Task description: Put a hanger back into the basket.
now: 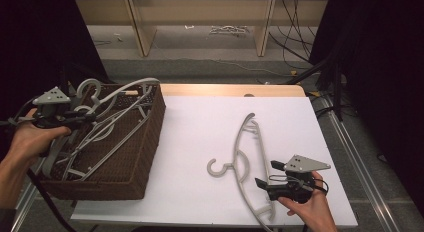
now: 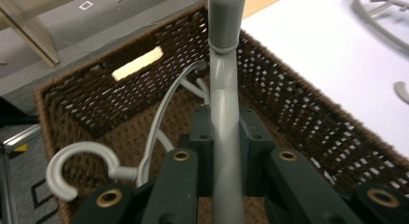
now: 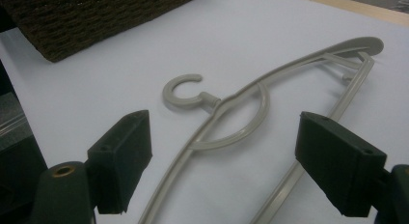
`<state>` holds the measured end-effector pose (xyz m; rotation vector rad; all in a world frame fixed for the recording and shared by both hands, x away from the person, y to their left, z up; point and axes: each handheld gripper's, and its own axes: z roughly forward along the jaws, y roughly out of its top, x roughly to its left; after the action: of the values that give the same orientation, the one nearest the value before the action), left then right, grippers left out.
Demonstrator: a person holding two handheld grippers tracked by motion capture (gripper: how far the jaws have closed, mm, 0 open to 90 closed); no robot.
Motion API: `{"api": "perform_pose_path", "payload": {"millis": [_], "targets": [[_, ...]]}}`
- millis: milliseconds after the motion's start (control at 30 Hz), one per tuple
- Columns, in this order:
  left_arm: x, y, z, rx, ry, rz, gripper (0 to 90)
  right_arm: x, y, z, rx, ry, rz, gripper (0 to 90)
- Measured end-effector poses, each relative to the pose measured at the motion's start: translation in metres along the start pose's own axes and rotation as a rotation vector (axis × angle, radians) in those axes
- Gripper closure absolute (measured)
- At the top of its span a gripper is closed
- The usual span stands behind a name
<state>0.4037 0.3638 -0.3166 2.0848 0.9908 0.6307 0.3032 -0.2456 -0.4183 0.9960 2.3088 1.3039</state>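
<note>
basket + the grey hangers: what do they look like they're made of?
Basket: dark brown woven wicker or a similar fibre, matt; open weave lets light through its walls. Hanger on the table: likely moulded plastic, uniform grey, smooth with a slight sheen, one-piece hook. Hanger in the left tool: same look, with a moulded ring around its bar.

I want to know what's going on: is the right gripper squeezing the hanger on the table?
No, the right gripper is open, its jaws apart above the hanger.

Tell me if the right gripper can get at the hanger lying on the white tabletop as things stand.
Probably yes. The right gripper sits open beside the hanger on the white tabletop, its fingers spread either side of the bars, nothing lying between.
</note>
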Motion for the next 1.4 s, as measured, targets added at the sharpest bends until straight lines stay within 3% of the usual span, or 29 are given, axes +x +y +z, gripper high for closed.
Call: {"api": "perform_pose_path", "payload": {"millis": [200,233,267,333,533,733,833,867,933,1000,1067,1133,1400], "targets": [[0.003,-0.009,0.006,0.020,0.009,-0.013,79.1,-0.001,0.000,0.000,0.005,0.000,0.004,21.6],[0.006,-0.009,0.005,0.056,0.010,0.031,79.1,-0.001,0.000,0.000,0.003,-0.004,0.003,21.6],[0.005,-0.011,0.008,0.031,0.013,0.000,79.1,-0.002,0.000,-0.001,0.005,-0.004,0.001,21.4],[0.007,-0.013,0.008,0.034,0.012,-0.014,79.1,-0.002,0.000,-0.001,0.002,-0.007,0.003,21.4],[0.009,-0.017,0.026,0.061,-0.010,0.006,79.1,-0.002,0.001,-0.002,0.017,-0.012,-0.001,21.3],[0.014,-0.025,0.029,0.089,-0.026,0.018,79.1,-0.002,0.000,0.000,0.008,0.000,0.000,21.3],[0.015,-0.032,0.032,0.109,-0.041,-0.019,79.1,-0.002,0.000,0.000,0.011,-0.001,0.002,21.3],[0.014,-0.035,0.032,0.101,-0.062,-0.054,79.1,-0.001,0.000,0.000,0.010,-0.001,0.004,21.3],[0.013,-0.036,0.032,0.084,-0.060,-0.070,79.2,-0.001,0.001,0.000,0.007,-0.001,-0.001,21.3],[0.014,-0.038,0.030,0.113,-0.061,-0.033,79.2,-0.002,0.000,0.001,0.010,0.003,0.002,21.3],[0.012,-0.040,0.030,0.103,-0.062,-0.052,79.2,-0.002,-0.001,0.001,0.015,0.002,0.003,21.3],[0.014,-0.040,0.031,0.111,-0.061,-0.032,79.2,-0.002,-0.001,0.001,0.018,0.005,0.009,21.3],[0.007,-0.046,0.054,0.164,-0.080,-0.097,79.1,-0.002,0.000,0.001,0.014,0.003,0.001,21.3]]}}
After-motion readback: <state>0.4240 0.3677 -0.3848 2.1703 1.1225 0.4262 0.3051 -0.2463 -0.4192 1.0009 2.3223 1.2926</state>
